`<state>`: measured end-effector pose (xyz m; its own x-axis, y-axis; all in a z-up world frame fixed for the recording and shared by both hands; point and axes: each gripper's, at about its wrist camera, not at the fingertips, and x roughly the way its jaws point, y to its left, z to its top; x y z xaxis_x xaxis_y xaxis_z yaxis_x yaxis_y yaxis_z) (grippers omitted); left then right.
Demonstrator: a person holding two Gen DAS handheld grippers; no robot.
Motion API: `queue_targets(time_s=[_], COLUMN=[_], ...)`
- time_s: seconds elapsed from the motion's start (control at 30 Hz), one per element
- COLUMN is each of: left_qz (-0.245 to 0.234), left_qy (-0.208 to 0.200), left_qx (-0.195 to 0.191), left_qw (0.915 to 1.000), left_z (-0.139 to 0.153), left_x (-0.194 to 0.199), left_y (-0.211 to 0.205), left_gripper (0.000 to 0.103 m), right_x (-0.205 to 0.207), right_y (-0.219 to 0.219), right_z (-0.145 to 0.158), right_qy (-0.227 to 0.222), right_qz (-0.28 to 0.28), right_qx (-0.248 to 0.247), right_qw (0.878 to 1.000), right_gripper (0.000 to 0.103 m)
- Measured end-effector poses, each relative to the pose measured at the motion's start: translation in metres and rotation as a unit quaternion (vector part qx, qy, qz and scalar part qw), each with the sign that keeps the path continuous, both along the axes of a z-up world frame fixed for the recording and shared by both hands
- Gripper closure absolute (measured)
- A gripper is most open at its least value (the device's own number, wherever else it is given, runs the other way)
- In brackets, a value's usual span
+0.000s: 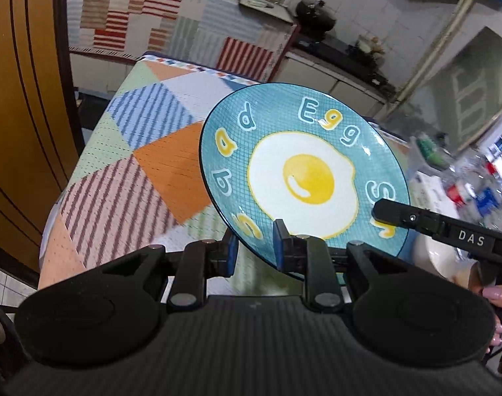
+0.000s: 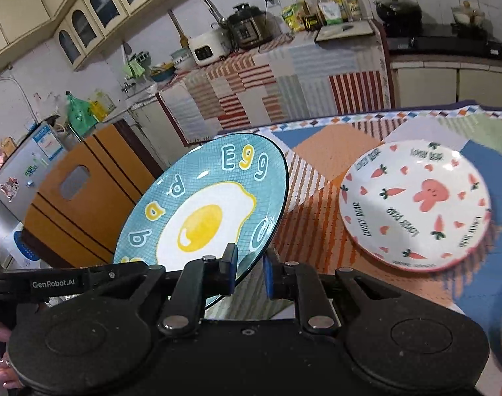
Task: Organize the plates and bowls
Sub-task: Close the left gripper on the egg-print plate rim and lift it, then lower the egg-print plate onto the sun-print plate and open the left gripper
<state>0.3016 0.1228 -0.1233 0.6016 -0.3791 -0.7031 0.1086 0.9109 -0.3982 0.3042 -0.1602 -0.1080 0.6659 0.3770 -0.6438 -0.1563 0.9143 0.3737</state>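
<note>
A teal plate [image 1: 303,171] printed with a fried egg and the words "bad Egg" hangs tilted above the table, held from two sides. My left gripper [image 1: 255,247] is shut on its near rim, blue pads on either face. The right gripper [image 1: 387,213] grips the plate's right edge in the left wrist view. In the right wrist view my right gripper [image 2: 250,269] is shut on the same teal plate [image 2: 204,211]. A white plate [image 2: 416,204] with carrots and a pink rabbit lies flat on the table to the right.
The table wears a patchwork cloth [image 1: 145,151] of striped and orange patches. A white dish [image 1: 437,257] shows partly at the right edge, with bottles [image 1: 475,184] behind it. An orange cabinet [image 2: 85,198] stands left of the table; a cloth-covered counter [image 2: 284,76] with appliances lies beyond.
</note>
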Motion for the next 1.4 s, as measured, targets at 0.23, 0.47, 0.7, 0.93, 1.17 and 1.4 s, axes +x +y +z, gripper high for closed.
queue_targets(time_s=[0.23, 0.47, 0.7, 0.93, 1.17, 1.4], left_qz=[-0.025, -0.058, -0.089, -0.112, -0.125, -0.129], left_qy=[-0.002, 0.002, 0.024, 0.053, 0.078, 0.102], left_qx=[0.000, 0.009, 0.013, 0.018, 0.025, 0.032], left_qw=[0.9997, 0.9983, 0.9957, 0.9922, 0.9889, 0.9858], left_z=[0.025, 0.035, 0.017, -0.011, -0.033, -0.050], left_x=[-0.042, -0.071, -0.080, -0.081, -0.075, -0.068], left_y=[-0.020, -0.046, -0.072, -0.091, -0.104, -0.113], left_gripper=[0.083, 0.083, 0.083, 0.083, 0.083, 0.083], right_x=[-0.054, -0.097, -0.123, -0.134, -0.138, -0.135], right_y=[-0.015, -0.031, -0.053, -0.070, -0.079, -0.087], right_z=[0.023, 0.030, 0.013, -0.016, -0.039, -0.059], right_qy=[-0.015, -0.012, 0.007, 0.035, 0.060, 0.087], right_qz=[-0.012, -0.026, -0.046, -0.058, -0.065, -0.069], right_qx=[0.000, -0.005, -0.006, 0.002, 0.004, 0.008], right_qw=[1.000, 1.000, 0.999, 0.998, 0.996, 0.994], right_gripper=[0.083, 0.082, 0.082, 0.082, 0.082, 0.082])
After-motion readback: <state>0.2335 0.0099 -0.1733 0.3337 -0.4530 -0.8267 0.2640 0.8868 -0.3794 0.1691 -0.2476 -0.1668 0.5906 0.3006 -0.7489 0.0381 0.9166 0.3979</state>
